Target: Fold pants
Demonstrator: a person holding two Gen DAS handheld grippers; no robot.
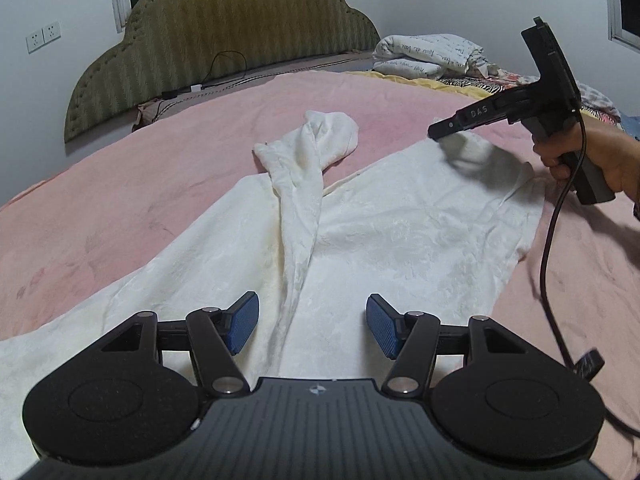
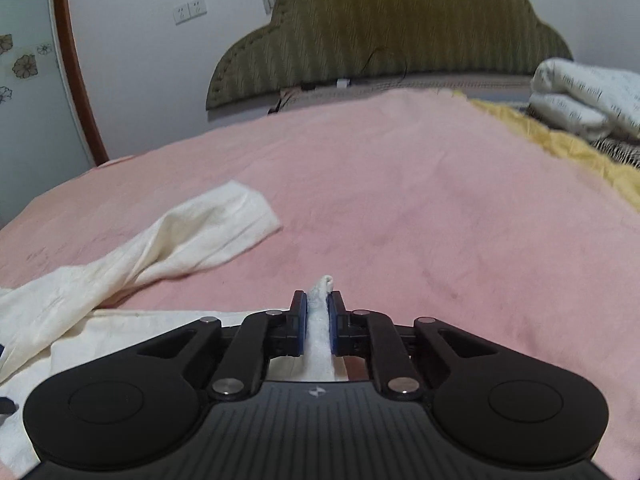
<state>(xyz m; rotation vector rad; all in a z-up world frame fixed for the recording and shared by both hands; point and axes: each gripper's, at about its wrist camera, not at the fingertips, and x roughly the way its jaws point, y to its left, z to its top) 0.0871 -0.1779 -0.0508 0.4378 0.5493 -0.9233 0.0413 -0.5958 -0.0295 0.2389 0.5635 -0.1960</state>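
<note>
White pants [image 1: 400, 232] lie spread on the pink bedspread [image 1: 120, 200], with one leg twisted and bunched toward the headboard [image 1: 320, 140]. My left gripper [image 1: 312, 322] is open, its blue pads just above the cloth near a raised fold. My right gripper [image 2: 318, 312] is shut on a pinch of the white pants cloth [image 2: 320, 336]; in the left wrist view it [image 1: 444, 128] sits at the far right edge of the pants. The bunched leg also shows in the right wrist view [image 2: 192, 236].
A green padded headboard [image 1: 224, 40] stands at the back with a black cable [image 1: 224, 68] along it. Folded white bedding [image 1: 432, 56] and patterned blankets [image 1: 480, 82] lie at the back right. The right gripper's cable [image 1: 548, 248] hangs over the bed.
</note>
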